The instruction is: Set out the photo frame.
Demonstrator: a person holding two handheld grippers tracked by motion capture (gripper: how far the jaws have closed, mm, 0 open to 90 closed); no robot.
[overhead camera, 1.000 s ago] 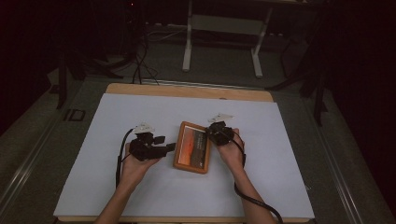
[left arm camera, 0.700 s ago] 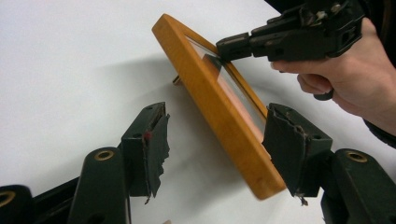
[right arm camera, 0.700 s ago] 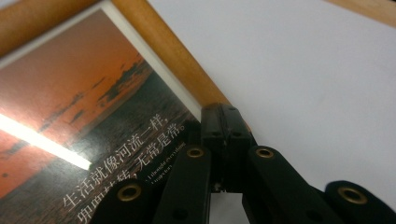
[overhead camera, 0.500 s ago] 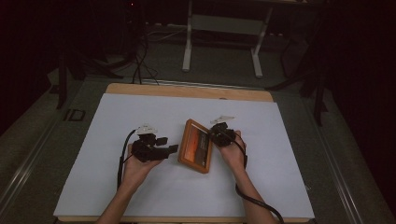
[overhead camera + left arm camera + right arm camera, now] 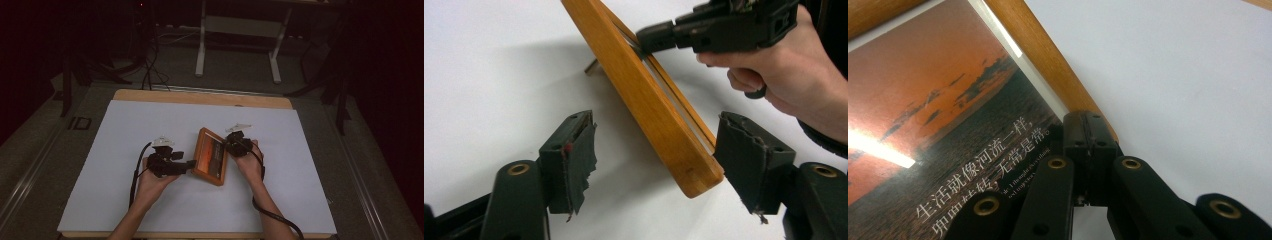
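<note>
A: Where is the picture frame (image 5: 211, 156) located?

B: It is seen near the middle of the white table cover (image 5: 120, 130), between the two hands. It is tilted, with one long edge raised and the other down at the cover. An orange sunset print with lines of white characters is carried behind its glass.

A: How is the right gripper (image 5: 235, 143) engaged?

B: Its jaws are clenched on the wooden rim of the frame. In the right gripper view the two black jaws are pressed together over the rim, just beside the edge of the print. In the left gripper view the same gripper (image 5: 659, 40) is seen clamped on the frame's upper edge, with the right hand (image 5: 784, 75) wrapped around its body.

A: And the left gripper (image 5: 187, 165)?

B: It is released. Its jaws have just been opening, and the lower corner of the frame (image 5: 659, 120) lies between them. In the left gripper view a gap is visible between the left pad (image 5: 576, 160) and the wood; the right pad (image 5: 744, 157) stands just beside the corner, and contact there cannot be told.

A: What is seen of the stand?

B: A small leg (image 5: 591, 66) is glimpsed behind the frame, close to the cover.
</note>
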